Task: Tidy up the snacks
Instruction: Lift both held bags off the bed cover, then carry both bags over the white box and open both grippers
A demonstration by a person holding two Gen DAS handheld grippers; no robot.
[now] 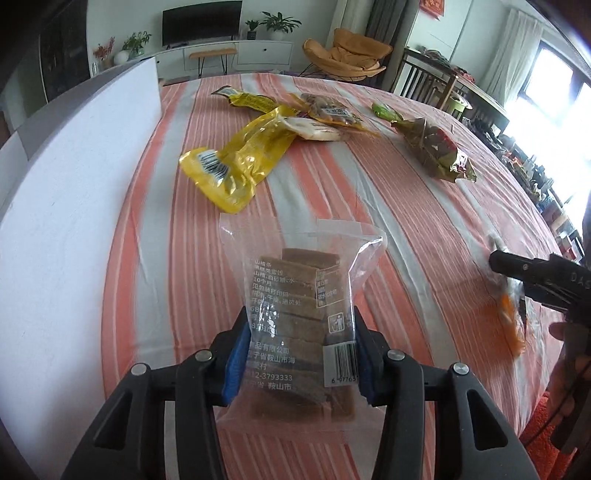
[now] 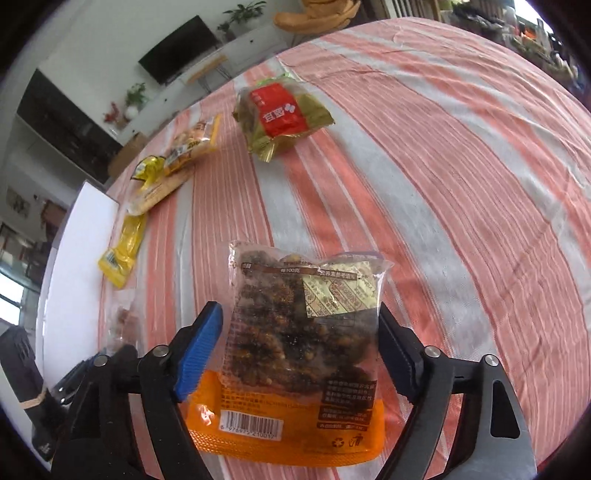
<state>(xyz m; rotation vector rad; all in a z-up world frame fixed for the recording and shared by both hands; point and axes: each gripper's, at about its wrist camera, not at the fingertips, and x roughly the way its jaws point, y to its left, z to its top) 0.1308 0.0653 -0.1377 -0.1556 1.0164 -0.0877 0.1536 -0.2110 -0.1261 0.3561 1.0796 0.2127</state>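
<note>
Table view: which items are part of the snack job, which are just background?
Job: brown-bar bag in left claw; orange bag between right claw pads; yellow packs; red-green pack.
Background: TV, plants, chair, striped cloth.

Bright daylight fills both pictures. It comes from a window [image 1: 554,85] far off on the right, which glows white. The striped cloth [image 1: 332,177] looks soft and evenly lit, with hardly any shadows. The edges bend round and go dark. An orange packet [image 1: 511,317] to the right is smeared with blur.
</note>
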